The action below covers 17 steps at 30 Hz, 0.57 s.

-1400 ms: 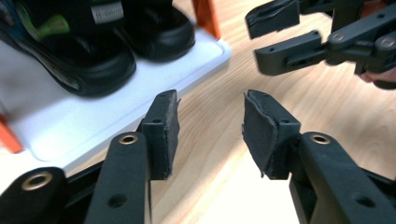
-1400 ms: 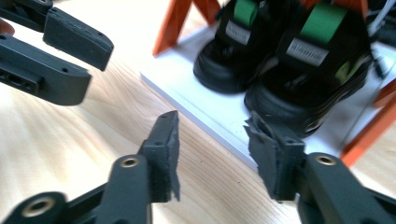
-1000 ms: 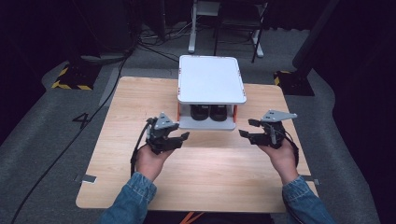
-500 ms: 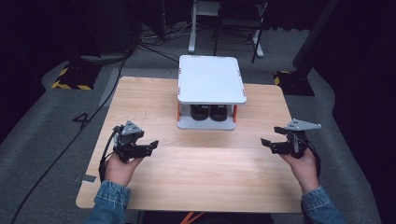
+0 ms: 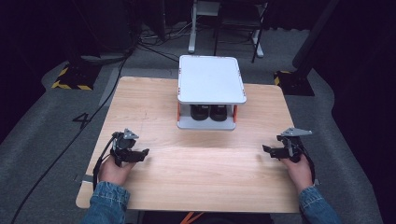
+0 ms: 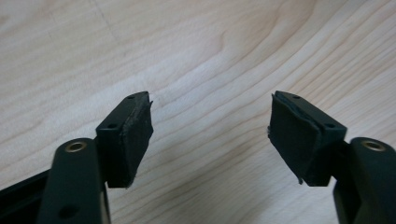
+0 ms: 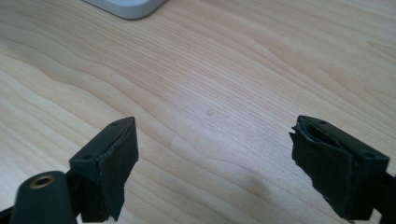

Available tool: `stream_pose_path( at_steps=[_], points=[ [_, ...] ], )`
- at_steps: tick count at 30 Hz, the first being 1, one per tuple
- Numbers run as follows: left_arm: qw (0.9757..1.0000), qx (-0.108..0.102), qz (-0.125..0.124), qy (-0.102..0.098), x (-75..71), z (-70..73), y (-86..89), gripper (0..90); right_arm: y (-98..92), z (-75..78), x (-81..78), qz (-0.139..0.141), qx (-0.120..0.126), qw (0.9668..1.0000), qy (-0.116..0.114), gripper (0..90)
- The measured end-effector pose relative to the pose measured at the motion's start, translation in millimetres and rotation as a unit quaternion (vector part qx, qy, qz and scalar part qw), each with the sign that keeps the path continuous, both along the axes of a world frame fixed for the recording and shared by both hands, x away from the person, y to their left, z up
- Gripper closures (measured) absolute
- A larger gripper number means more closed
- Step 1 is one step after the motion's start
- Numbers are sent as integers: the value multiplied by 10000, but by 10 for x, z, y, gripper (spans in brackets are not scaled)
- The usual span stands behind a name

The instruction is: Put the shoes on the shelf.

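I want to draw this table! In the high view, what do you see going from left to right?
Left gripper → white two-level shelf with two black things underneath → right gripper, all on the wooden table.

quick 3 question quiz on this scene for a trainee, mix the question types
1. True or false: the left gripper holds something between its black pads.
2. What stands under the top of the white two-level shelf with orange posts? A) two black objects B) a red cup C) nothing
3. On which half of the light wooden table does the shelf stand, near or far from the person?

Key:
1. False. Its jaws have just been opening and only bare wood shows between them; the right gripper is open too.
2. A, the two black objects.
3. The far half, centred between the two hands.
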State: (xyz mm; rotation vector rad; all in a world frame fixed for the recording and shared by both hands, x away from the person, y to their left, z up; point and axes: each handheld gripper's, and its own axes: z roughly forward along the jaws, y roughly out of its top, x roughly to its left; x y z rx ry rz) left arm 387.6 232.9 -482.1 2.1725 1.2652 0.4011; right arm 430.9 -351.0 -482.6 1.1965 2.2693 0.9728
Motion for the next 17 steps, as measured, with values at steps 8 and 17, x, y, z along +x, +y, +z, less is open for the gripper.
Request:
stream_pose_path(
  at_steps=[8, 17],
  points=[
    [9995, -86, 141, -256, 68, -169, 83, 233, 35, -173, 68, -71, -159, 9997, 151, 112],
    [9986, -197, 117, -483, 59, -224, 111, 181, 39, -229, 118, -170, 0, 9997, 156, 18]
  ],
)
